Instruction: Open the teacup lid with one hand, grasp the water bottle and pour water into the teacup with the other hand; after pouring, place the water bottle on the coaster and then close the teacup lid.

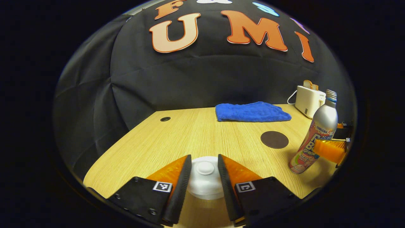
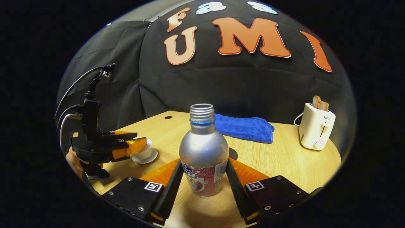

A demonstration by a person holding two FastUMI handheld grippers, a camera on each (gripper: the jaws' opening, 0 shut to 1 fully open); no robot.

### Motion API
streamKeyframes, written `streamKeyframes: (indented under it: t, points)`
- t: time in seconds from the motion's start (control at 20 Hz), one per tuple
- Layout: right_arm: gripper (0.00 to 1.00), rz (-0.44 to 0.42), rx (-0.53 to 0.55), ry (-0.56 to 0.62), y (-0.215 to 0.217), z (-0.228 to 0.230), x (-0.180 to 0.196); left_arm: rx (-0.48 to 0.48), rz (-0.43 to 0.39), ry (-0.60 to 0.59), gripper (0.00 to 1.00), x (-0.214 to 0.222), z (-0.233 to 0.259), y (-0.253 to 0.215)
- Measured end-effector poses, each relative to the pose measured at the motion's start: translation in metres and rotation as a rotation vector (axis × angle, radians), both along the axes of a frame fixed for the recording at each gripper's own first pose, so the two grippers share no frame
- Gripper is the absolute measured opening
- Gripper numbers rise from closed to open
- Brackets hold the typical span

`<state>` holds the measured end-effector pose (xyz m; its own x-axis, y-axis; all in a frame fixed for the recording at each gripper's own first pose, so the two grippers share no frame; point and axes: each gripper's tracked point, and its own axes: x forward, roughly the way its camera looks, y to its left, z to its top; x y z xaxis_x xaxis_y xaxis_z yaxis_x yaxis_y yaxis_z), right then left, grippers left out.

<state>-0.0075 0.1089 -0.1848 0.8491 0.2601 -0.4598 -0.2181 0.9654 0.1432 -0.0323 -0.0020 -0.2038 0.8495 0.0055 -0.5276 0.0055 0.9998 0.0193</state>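
- Far left in the right gripper view: left gripper [image 2: 139, 146], black body with orange fingers, held by a hand [image 2: 76, 163] low at the picture's edge, cables running up from its top.
- Fingers reaching over the white teacup [image 2: 144, 153] on its saucer near the left side of the wooden table [image 2: 284, 158]; from this angle, cannot tell whether pressed on the cup or lid.
- In the left gripper view: left gripper [image 1: 204, 172] with fingers spread on either side of the white teacup lid [image 1: 205, 175], round knob centred between the pads; narrow gaps visible on both sides, so not clearly pinching; contact impossible to confirm.
- Centre of the table, farther back: folded blue towel [image 1: 251, 111] lying flat near the black cloth wall.
- Right of centre: dark round coaster [image 1: 274, 139], bare, between the towel and the bottle, apart from both.
- Further right: silver water bottle [image 1: 314, 134], cap off, leaning slightly in the fisheye, base on the table, with the right gripper [image 1: 332, 150] and its orange finger against the lower body.
- In the right gripper view: right gripper [image 2: 204, 177] closed around the bottle's labelled lower part, both black pads pressing its sides, open threaded neck uppermost.
- Far right, at the back corner: white toaster [image 2: 314, 129] with bread slices poking up, cord behind.
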Motion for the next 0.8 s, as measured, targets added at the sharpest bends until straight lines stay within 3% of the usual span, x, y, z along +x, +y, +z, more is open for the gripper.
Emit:
streamKeyframes:
  t: [0.2,0.3,0.4,0.6,0.8]
  points:
    - [0.8,0.01,-0.005,-0.004,0.002,0.0,-0.001,0.005,0.007,-0.008,0.37,0.003,0.002,0.0]
    - [0.79,0.02,-0.001,-0.003,0.004,0.001,-0.001,-0.007,0.014,-0.023,0.37,0.005,0.005,0.002]
    - [0.78,0.033,0.004,0.001,0.007,0.001,0.0,-0.015,0.014,-0.025,0.3,0.003,0.004,0.0]
    - [0.77,0.044,0.002,-0.005,0.007,0.011,0.004,-0.025,0.033,-0.079,0.3,0.0,0.017,0.005]
    - [0.77,0.057,-0.131,-0.052,0.0,0.028,0.015,-0.019,0.062,-0.131,0.3,0.002,0.035,0.02]
